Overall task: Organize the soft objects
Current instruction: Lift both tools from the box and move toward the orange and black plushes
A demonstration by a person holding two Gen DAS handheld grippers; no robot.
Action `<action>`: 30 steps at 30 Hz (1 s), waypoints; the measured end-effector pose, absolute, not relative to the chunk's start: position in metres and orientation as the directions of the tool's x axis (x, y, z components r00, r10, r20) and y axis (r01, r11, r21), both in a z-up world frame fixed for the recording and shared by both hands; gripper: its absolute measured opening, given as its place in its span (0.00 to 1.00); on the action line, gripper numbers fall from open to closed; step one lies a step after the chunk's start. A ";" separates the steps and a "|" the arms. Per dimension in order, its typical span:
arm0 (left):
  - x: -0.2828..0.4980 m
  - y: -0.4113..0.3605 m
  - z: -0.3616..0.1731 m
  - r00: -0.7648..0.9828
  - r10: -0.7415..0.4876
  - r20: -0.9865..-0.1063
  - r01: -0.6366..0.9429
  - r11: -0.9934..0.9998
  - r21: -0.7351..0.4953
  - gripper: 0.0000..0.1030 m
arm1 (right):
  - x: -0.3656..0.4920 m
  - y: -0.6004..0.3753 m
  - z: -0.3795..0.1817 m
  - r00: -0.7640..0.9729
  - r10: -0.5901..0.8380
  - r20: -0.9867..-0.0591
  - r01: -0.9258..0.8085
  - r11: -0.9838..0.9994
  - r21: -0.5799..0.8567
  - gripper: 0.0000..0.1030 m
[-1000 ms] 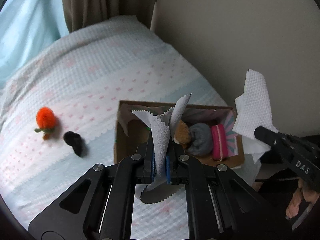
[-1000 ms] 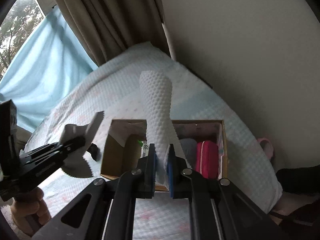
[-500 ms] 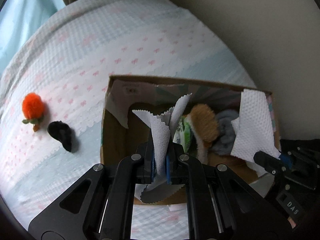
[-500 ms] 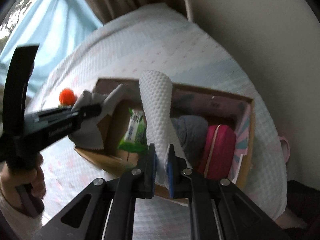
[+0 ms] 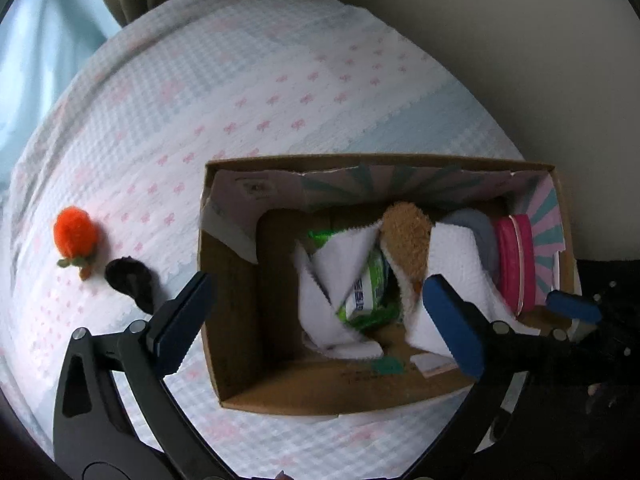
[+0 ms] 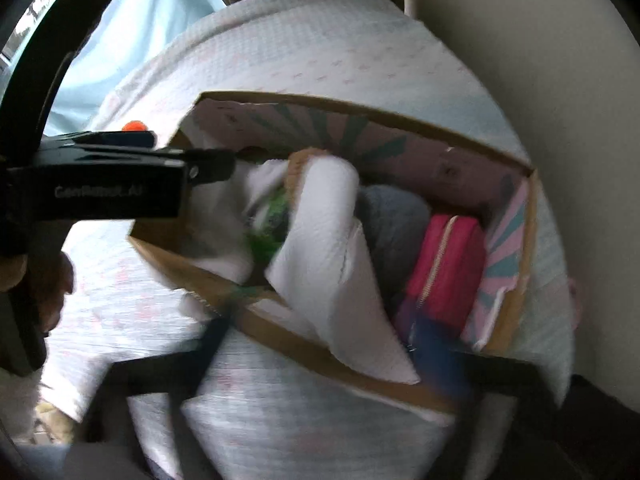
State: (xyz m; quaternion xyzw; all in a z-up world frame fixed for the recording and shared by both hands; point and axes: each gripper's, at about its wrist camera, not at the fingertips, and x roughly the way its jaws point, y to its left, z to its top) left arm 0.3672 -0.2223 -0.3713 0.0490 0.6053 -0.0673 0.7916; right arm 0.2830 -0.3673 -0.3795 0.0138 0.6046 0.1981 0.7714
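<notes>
Cardboard box on the quilted bed, both grippers above it. Left gripper jaws spread wide, empty; grey cloth lies inside over a green packet, apparently let go there for storing. Right gripper blurred, jaws apart; paper towel drapes over the near wall. Brown plush, pink pouch crowd the right end. Orange pompom and black item lie outside, left of the box.
</notes>
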 end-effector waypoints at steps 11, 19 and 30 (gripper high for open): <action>0.348 -0.217 -0.354 0.264 -0.061 -0.963 0.136 0.990 -0.026 1.00 | 0.268 -0.368 -0.364 0.261 0.318 -0.912 -0.280 0.929 0.244 1.00; 0.327 -0.209 -0.312 0.328 -0.102 -0.939 0.133 0.989 -0.061 1.00 | 0.253 -0.367 -0.327 0.344 0.298 -0.891 -0.256 0.942 0.216 1.00; 0.266 -0.159 -0.228 0.441 -0.147 -0.885 0.123 0.987 -0.103 1.00 | 0.211 -0.337 -0.237 0.498 0.260 -0.828 -0.226 0.960 0.165 1.00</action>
